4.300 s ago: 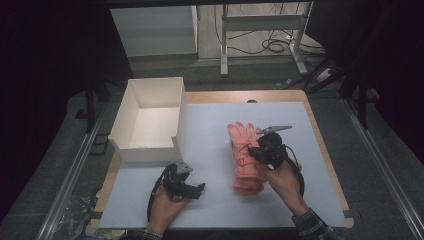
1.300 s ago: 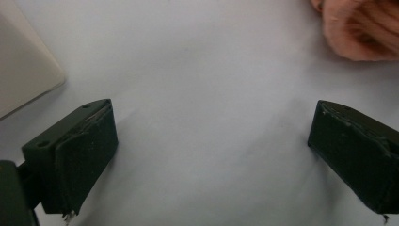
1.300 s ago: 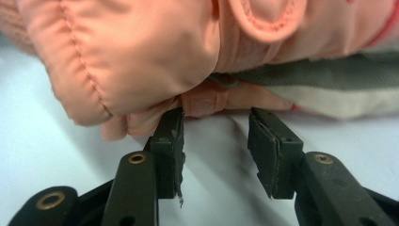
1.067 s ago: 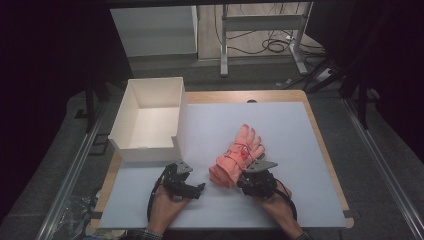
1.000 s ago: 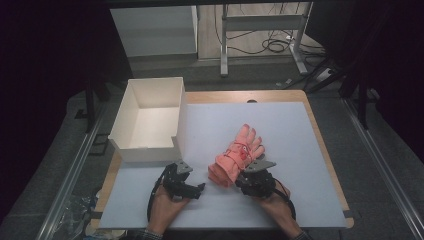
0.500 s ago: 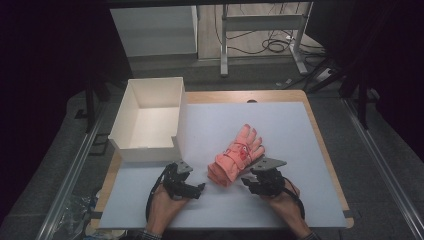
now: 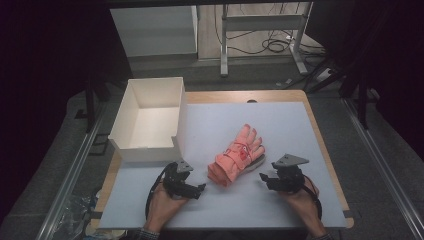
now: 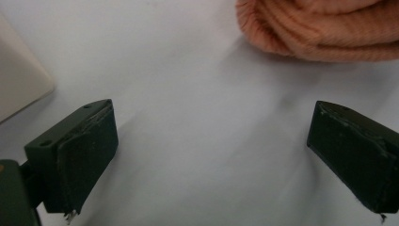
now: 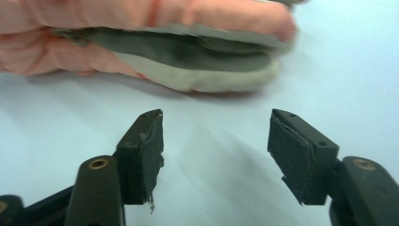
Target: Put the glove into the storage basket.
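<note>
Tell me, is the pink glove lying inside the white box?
No, the pink glove lies flat on the table, to the right of the white box, whose inside looks bare.

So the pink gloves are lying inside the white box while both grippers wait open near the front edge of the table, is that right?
Not quite. The pink gloves lie on the table, to the right of the white box, not inside it; the high view shows this. The rest holds: the left gripper and right gripper both sit open near the front edge, nothing between their jaws.
</note>
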`<state>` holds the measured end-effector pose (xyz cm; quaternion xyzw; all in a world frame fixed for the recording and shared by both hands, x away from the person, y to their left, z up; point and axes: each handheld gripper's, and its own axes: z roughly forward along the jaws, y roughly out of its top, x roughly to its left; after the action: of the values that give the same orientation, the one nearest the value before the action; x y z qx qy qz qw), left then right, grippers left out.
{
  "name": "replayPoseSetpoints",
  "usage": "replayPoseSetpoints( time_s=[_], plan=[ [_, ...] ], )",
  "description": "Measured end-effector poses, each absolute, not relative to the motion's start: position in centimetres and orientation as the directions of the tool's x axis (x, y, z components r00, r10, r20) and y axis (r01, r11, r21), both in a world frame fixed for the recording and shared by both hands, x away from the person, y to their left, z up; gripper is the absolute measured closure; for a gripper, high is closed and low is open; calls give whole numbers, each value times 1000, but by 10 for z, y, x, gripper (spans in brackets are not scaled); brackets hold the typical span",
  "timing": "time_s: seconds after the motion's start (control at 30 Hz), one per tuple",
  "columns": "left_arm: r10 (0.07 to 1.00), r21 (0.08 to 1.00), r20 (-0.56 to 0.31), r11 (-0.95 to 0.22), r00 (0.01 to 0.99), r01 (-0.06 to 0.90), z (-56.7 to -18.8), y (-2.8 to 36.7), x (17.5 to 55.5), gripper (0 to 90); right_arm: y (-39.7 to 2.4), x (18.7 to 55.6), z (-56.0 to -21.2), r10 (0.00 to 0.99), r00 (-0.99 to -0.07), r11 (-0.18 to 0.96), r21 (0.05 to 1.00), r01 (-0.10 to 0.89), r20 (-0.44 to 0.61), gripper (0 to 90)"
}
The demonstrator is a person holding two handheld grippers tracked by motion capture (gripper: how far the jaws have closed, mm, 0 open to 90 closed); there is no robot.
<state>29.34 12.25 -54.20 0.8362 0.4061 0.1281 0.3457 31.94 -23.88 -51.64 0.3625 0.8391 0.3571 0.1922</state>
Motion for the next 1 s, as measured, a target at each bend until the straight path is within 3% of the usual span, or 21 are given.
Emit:
replayPoseSetpoints(
  time_s=[1.0],
  plan=[
    [665,674,-105,-500,740,545,-489,97,301,0,-297,340,-528,833,-549,425,719,549,-74,152]
  ],
)
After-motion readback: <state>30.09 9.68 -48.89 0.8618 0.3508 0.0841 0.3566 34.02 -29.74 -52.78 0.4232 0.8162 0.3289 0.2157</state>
